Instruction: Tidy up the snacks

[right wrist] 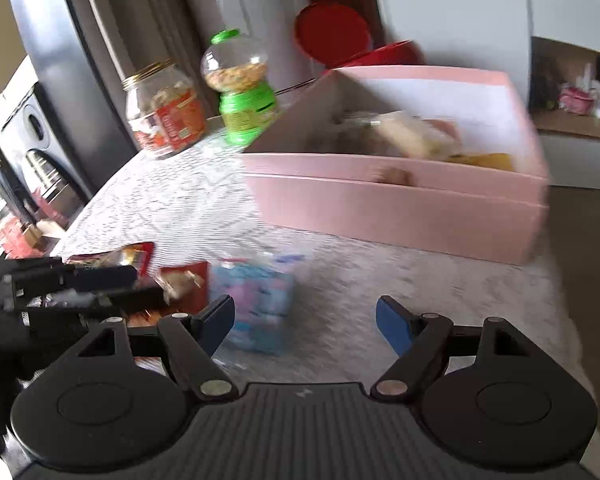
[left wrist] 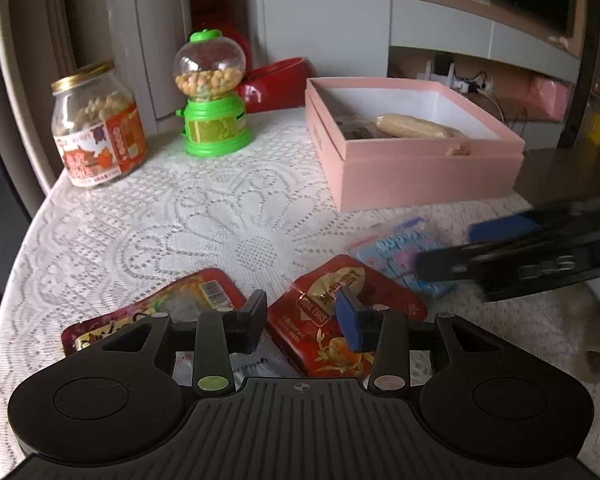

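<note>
A pink box (left wrist: 420, 172) (right wrist: 400, 208) stands open on the lace-covered table, with a few wrapped snacks (left wrist: 412, 128) inside. A red snack packet (left wrist: 332, 316) lies under my left gripper (left wrist: 306, 320), whose jaws are open and straddle its near left part. A second red packet (left wrist: 168, 304) lies to its left. A blue and pink packet (left wrist: 404, 256) (right wrist: 256, 300) lies to the right. My right gripper (right wrist: 306, 324) is open and empty, its left finger close to the blue packet; it shows blurred in the left wrist view (left wrist: 520, 256).
A glass jar of nuts (left wrist: 96, 128) (right wrist: 164, 116) and a green candy dispenser (left wrist: 212, 96) (right wrist: 244, 88) stand at the table's far left. A red container (left wrist: 276, 84) sits behind the box. The table's edge curves along the left.
</note>
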{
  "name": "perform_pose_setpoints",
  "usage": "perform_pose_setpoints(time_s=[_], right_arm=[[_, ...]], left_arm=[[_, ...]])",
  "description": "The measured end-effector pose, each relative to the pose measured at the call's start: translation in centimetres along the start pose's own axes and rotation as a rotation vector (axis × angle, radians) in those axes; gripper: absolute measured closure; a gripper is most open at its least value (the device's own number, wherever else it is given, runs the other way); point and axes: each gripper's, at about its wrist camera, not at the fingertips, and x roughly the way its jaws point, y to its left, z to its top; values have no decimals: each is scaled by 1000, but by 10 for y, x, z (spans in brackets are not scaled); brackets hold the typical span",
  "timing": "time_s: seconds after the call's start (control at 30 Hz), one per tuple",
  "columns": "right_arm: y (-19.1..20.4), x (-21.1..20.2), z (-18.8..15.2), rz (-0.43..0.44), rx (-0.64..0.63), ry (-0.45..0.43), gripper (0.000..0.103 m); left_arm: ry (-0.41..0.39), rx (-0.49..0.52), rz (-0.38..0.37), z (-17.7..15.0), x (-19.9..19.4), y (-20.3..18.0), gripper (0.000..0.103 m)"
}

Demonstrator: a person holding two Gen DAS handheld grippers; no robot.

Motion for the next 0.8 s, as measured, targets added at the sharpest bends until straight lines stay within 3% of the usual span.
perform_pose_setpoints(time_s=[0.23,0.37,0.8], right_arm=[[23,26,20,-50,-84,24,23],[27,35,23,-94,-127,28,16],[-1,-6,-4,-259,-138,-33,16]], left_arm=[[-3,31,37,-1,-4,-8,59],[-1,55,52,-2,-5,-10,59],[-6,45,24,-4,-10,-12,59]])
